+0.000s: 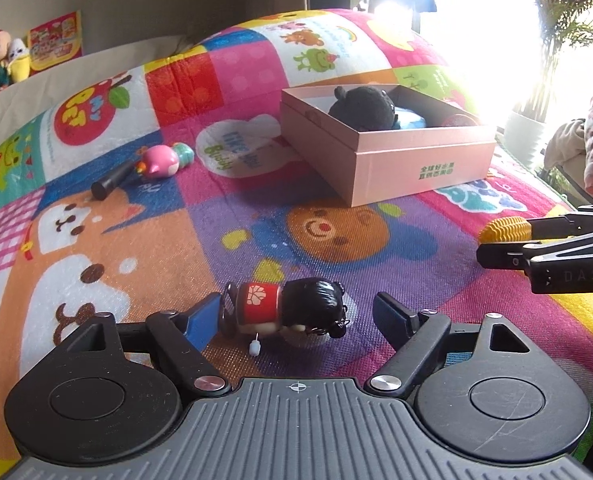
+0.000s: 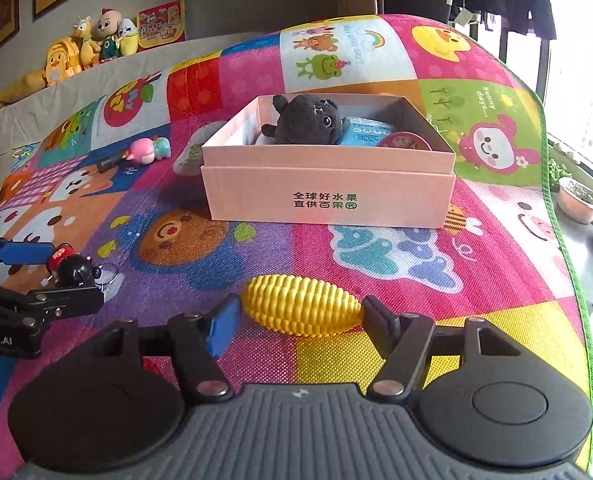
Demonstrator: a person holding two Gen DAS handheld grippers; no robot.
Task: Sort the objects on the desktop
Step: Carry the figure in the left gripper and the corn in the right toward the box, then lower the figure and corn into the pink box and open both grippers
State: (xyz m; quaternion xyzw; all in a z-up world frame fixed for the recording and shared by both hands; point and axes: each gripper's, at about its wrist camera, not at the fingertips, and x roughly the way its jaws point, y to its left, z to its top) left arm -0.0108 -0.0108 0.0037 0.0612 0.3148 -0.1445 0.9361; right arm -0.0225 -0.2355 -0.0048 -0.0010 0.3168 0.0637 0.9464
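Plainly, pink box reads "全球好水果 直供百果园".

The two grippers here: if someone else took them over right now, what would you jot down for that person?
Left gripper: open, its fingers on either side of the small doll in the red outfit lying on the play mat; not closed on it yet.
Right gripper: open around the yellow toy corn; whether the fingers touch it I cannot tell.
Done: the pink box already holds a black plush, a blue packet and a round pink item.
Left: doll, corn, plus the pink toy and black cylinder on the far left of the mat.
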